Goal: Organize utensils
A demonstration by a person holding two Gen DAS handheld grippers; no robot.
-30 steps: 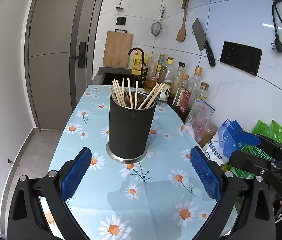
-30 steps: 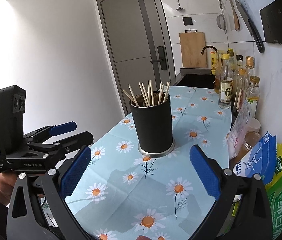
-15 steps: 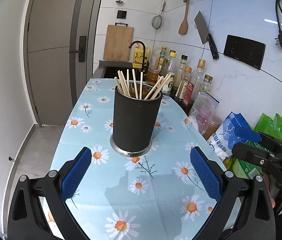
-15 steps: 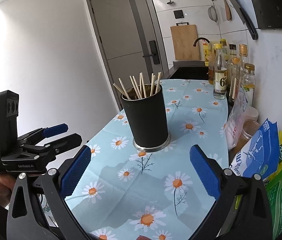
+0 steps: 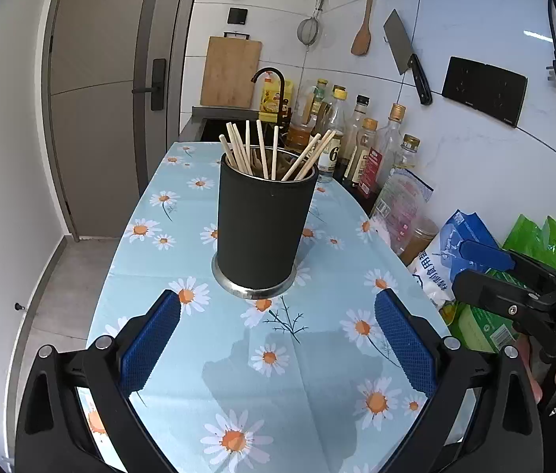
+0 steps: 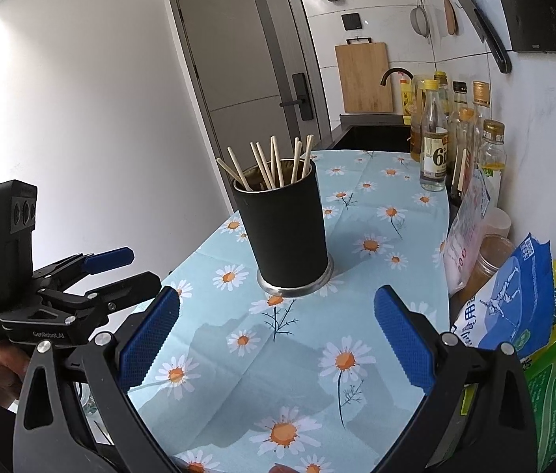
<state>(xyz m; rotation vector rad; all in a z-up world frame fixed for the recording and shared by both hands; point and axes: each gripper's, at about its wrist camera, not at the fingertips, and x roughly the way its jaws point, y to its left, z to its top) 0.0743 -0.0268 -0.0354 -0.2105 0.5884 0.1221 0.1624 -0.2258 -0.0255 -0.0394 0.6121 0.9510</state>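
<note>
Risk: the black cup (image 5: 264, 232) is tall with a small base, so a bump near its top could tip it and spill the chopsticks (image 5: 274, 155).
Cause: jaws coming in too fast or too high.
Left gripper (image 5: 276, 349): jaws wide open, holding nothing, touching nothing.
Right gripper (image 6: 276, 345): jaws wide open too, holding nothing.
Cup: stands upright on the flower cloth (image 5: 317, 394) covering the surface, at 12 o'clock from both grippers, near but apart.
Bottles (image 5: 361, 149): at 1 o'clock, by the wall.
</note>
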